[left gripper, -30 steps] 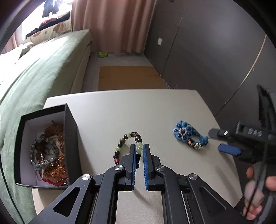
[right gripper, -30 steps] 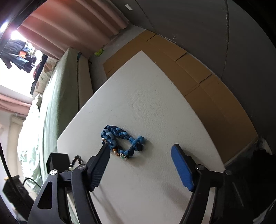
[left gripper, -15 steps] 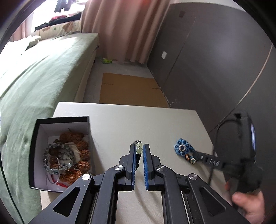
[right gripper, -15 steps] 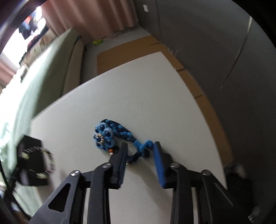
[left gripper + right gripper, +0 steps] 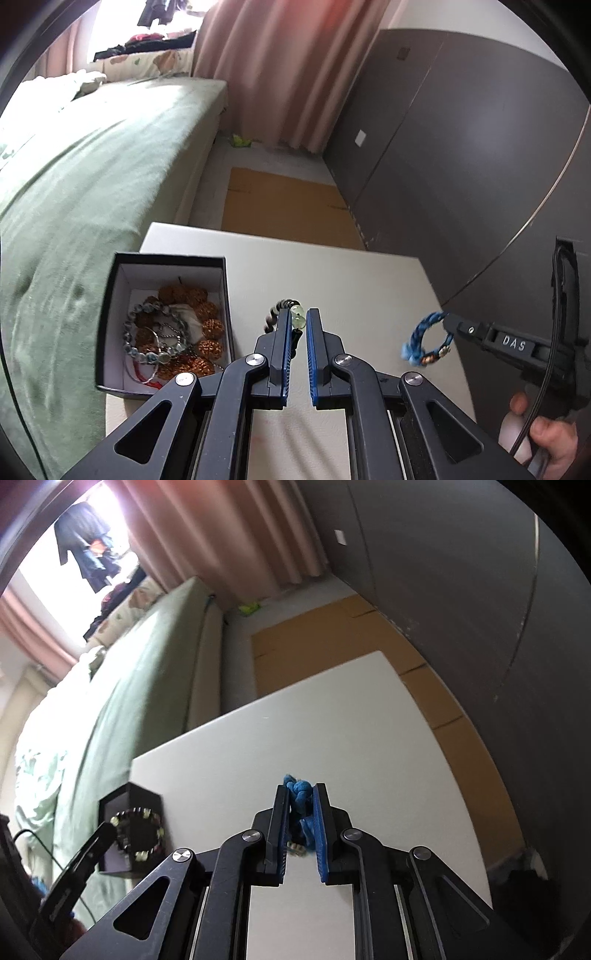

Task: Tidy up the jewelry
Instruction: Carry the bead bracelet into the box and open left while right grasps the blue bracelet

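Comparing with a second ago, we find both bracelets lifted off the table (image 5: 369, 273): left gripper (image 5: 297, 320) clamps the beaded bracelet (image 5: 280, 314) at frame centre, right gripper (image 5: 302, 798) pinches the blue braided bracelet (image 5: 300, 794), box (image 5: 110, 295) lower left next.

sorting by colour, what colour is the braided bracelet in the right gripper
Blue braided cord bracelet, clearest in the left wrist view.

Right gripper (image 5: 300, 794) is clamped on a blue braided bracelet (image 5: 297, 789), held above the white tabletop (image 5: 332, 738) near its middle. At the tabletop's left edge sits a black box (image 5: 142, 797); in front of it the left gripper, w/ a beaded bracelet (image 5: 138, 832) hanging as a ring. Green bed (image 5: 122, 686) beyond the left edge.
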The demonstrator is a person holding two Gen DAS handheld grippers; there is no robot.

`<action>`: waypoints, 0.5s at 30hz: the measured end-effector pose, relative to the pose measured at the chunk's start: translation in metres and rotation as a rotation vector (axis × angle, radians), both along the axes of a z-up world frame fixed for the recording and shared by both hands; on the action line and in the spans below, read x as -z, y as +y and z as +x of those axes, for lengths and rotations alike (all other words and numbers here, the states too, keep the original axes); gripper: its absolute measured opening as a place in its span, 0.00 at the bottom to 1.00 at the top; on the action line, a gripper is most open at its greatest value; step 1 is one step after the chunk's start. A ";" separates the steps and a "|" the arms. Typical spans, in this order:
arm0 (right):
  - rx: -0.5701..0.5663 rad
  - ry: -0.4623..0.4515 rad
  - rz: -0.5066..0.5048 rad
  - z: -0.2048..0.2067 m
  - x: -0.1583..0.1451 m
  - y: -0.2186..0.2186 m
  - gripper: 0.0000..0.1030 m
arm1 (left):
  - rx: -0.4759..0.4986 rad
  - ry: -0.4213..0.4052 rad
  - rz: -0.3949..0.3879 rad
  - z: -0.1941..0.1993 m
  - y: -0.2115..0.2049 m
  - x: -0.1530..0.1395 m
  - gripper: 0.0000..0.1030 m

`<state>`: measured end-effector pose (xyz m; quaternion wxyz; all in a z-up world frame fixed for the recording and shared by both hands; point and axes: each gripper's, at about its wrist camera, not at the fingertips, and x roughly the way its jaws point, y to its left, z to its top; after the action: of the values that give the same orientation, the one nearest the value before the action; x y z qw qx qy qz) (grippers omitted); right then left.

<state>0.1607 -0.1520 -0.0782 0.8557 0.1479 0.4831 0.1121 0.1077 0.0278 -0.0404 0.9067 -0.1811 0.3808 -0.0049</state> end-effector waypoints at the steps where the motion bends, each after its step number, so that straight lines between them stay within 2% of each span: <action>1: -0.013 -0.005 0.016 -0.002 -0.004 0.000 0.13 | -0.003 -0.009 -0.003 -0.002 0.000 -0.003 0.07; 5: -0.042 -0.031 0.050 -0.009 -0.014 0.000 0.13 | -0.023 -0.041 -0.004 -0.007 0.004 -0.014 0.07; 15: -0.042 -0.041 0.064 -0.009 -0.012 0.015 0.13 | -0.118 -0.073 -0.016 -0.013 0.035 -0.025 0.07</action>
<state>0.1516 -0.1373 -0.0667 0.8576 0.1629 0.4647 0.1484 0.0945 0.0629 -0.0154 0.9172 -0.2103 0.3361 0.0389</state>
